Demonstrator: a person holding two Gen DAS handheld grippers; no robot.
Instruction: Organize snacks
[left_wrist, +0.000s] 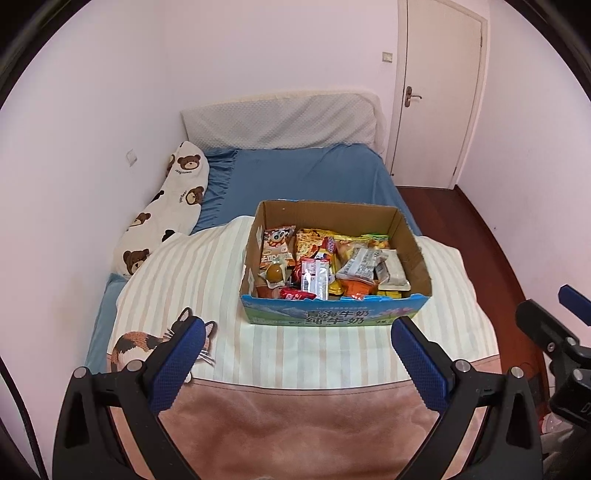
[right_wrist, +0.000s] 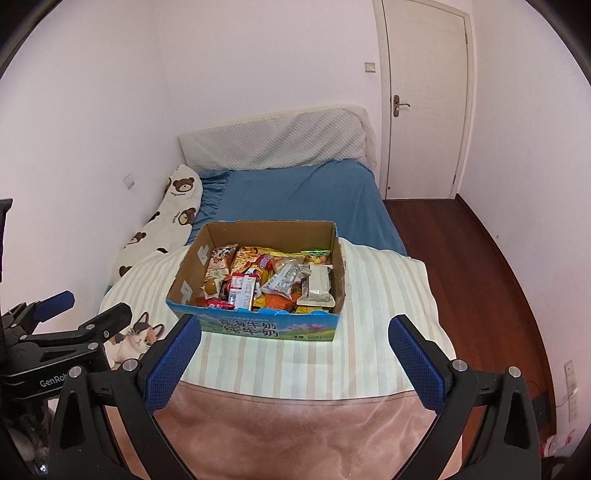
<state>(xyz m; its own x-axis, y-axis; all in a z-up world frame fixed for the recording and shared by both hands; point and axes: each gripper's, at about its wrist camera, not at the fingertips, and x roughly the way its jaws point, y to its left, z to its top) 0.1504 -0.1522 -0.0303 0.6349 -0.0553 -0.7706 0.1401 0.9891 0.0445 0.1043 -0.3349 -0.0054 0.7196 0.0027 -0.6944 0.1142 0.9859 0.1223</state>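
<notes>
A cardboard milk box (left_wrist: 332, 317) sits on a striped blanket on the bed, filled with several snack packets (left_wrist: 325, 264). It also shows in the right wrist view (right_wrist: 273, 328), with the snack packets (right_wrist: 273, 278) inside. My left gripper (left_wrist: 299, 328) is open and empty, just in front of the box. My right gripper (right_wrist: 295, 328) is open and empty, also just in front of the box. The right gripper shows at the right edge of the left wrist view (left_wrist: 546, 325), and the left gripper shows at the left of the right wrist view (right_wrist: 81, 310).
The bed has a blue sheet (left_wrist: 295, 173), a white headboard cushion (left_wrist: 280, 118) and a bear-print pillow (left_wrist: 166, 210) by the left wall. A pink blanket (left_wrist: 295, 424) lies nearest me. A cat print (right_wrist: 136, 336) is on the striped blanket. A door (right_wrist: 424, 96) and wooden floor (right_wrist: 480, 266) are on the right.
</notes>
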